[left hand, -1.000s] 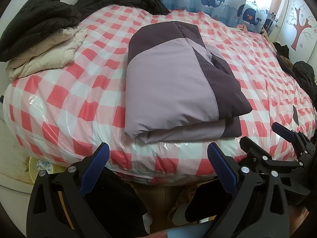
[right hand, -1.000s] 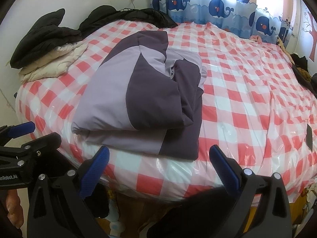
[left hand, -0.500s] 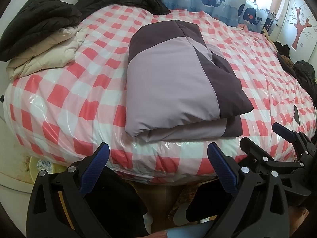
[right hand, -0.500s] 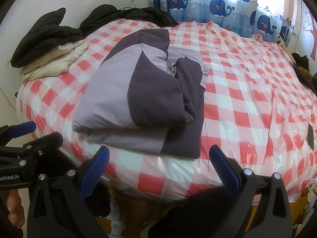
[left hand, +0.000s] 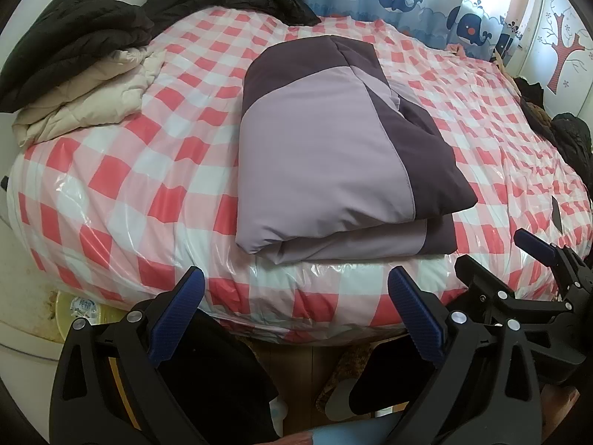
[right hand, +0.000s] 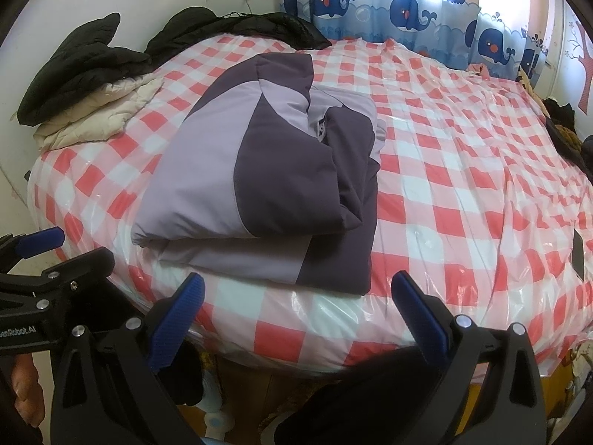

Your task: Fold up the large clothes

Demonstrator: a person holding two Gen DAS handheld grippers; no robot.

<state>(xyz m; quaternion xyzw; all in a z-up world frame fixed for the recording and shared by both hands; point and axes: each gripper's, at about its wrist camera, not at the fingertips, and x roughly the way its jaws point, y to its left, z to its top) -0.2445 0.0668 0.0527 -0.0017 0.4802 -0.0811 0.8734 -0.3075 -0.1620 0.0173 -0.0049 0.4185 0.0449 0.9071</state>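
My left claw and right claw, both spread apart and empty, hover off the bed's near edge; the folded purple jacket lies at 12 o'clock, long axis running away, roughly equidistant.

A folded jacket lies on the bed (near its front edge), stacked coats far left.

Both grippers are black plastic clamps with ribbed blue pads on the jaws (silver screws throughout).

Two-tone purple jacket lies folded near the bed's edge.
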